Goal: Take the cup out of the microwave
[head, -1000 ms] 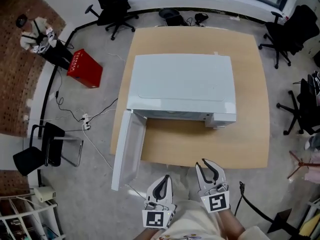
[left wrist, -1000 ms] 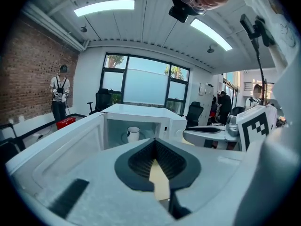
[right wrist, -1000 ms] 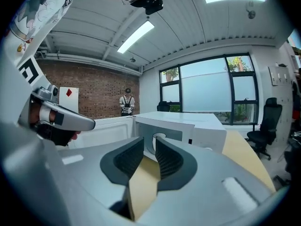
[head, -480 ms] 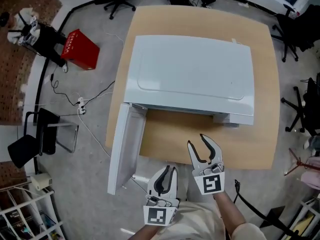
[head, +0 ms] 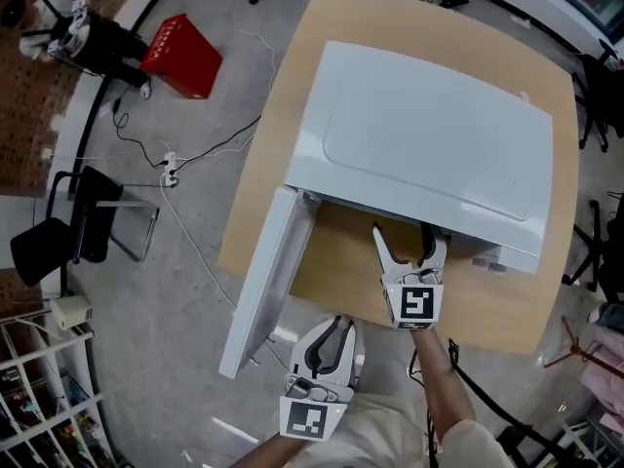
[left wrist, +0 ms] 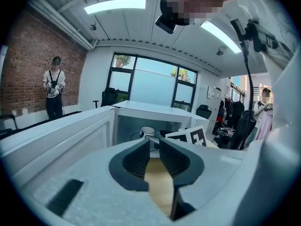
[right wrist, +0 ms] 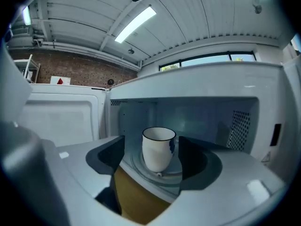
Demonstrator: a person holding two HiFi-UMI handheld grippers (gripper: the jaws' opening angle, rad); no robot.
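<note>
A white cup (right wrist: 158, 149) with a dark rim stands upright on the glass turntable inside the open white microwave (head: 429, 144). The microwave's top hides it in the head view. My right gripper (head: 409, 238) points into the oven's mouth over the wooden table (head: 341, 261). Its jaws are opening; the cup shows between the fingers (right wrist: 109, 158) but farther in, untouched. My left gripper (head: 328, 334) hangs lower, off the table's near edge beside the door, jaws together and empty. From the left gripper view the cup (left wrist: 146, 132) is small, behind the right gripper's marker cube (left wrist: 190, 136).
The microwave door (head: 261, 283) stands swung out to the left past the table edge. On the floor lie a red box (head: 183, 55), cables and a black chair (head: 83, 237). A person (left wrist: 54, 91) stands by the brick wall.
My right gripper has gone forward from the table's near edge to the microwave's mouth and its jaws have spread wider. The left gripper shifted only a little and stayed shut.
</note>
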